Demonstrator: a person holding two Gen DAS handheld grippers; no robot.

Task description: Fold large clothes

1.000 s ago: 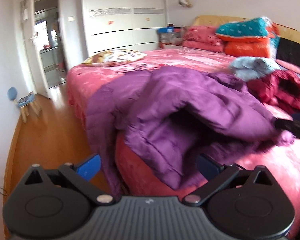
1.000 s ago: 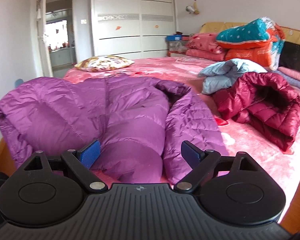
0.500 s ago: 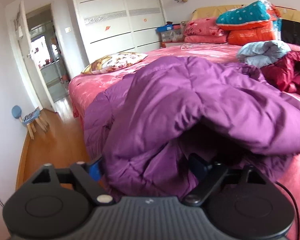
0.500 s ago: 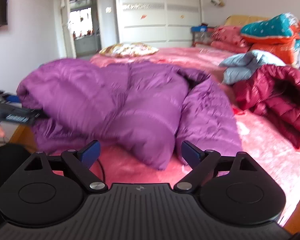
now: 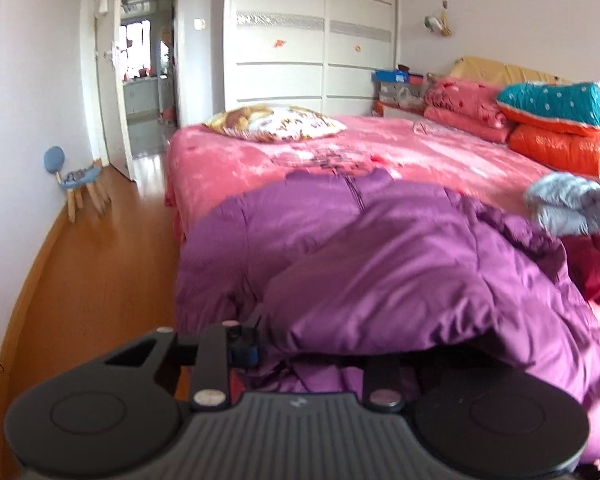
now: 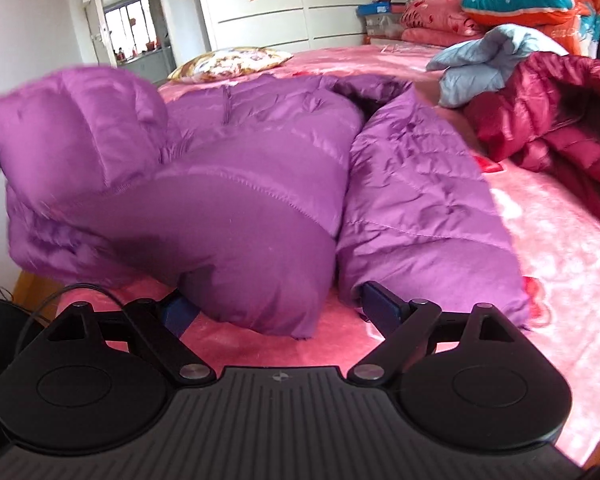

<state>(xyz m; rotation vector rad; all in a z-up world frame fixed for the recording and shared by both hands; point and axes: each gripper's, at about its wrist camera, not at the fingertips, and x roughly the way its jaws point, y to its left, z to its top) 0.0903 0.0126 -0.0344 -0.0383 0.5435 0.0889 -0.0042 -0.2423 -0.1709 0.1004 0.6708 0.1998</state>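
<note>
A large purple down jacket lies on the pink bed, one part hanging off the near edge. My left gripper is shut on a fold of the jacket and lifts it; the right finger is buried in fabric. In the right wrist view the jacket lies just ahead, its left part raised. My right gripper is open, its fingers on either side of the jacket's near bulge, low over the bed.
A dark red jacket and a light blue garment lie to the right. Folded quilts are stacked at the headboard. A patterned pillow lies at the far side. Wooden floor, a small blue stool and a doorway are on the left.
My left gripper moved into the jacket and shut on a fold, then raised it. My right gripper moved closer to the jacket and stayed open.
</note>
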